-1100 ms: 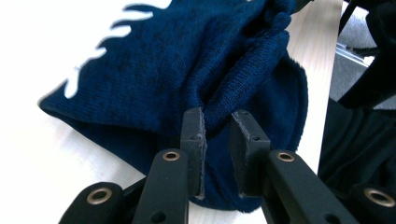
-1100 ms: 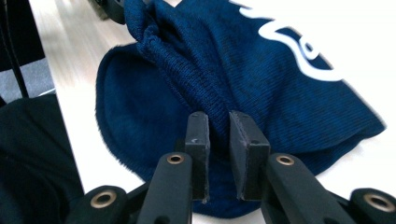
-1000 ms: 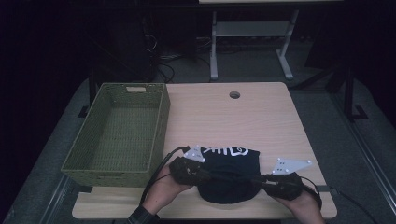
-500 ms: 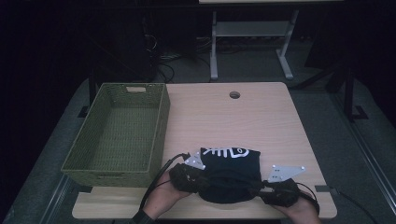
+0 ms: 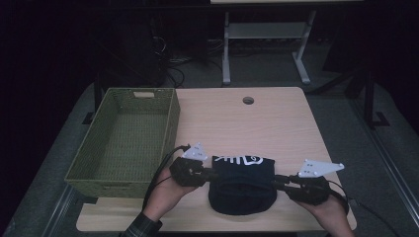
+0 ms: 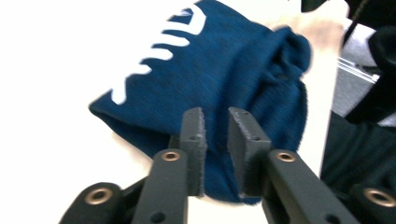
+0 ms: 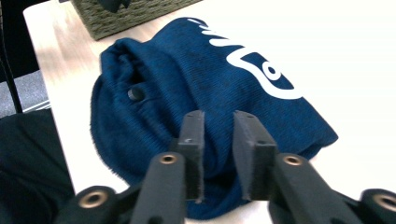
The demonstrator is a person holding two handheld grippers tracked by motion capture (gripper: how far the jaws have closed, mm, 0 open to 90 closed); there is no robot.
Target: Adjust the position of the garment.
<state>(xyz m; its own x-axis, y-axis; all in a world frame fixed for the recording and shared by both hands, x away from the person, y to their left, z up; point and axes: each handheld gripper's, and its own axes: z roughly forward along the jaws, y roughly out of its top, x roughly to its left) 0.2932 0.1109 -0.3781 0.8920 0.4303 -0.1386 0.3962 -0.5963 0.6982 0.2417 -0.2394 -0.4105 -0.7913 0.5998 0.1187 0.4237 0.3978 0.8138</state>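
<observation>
left gripper (image 5: 210, 174) 9 o'clock, right gripper (image 5: 276, 181) 3 o'clock | jaws just narrowed, pinching navy hat (image 5: 242, 185) edges | risk: thin knit slips free, hat drops short of basket (image 5: 123, 143)

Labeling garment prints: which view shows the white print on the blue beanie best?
The right gripper view: the beanie is close, its looped print sharp. The left gripper view shows the print's other, bone-like end. The high view shows the whole print, small and dim.
</observation>
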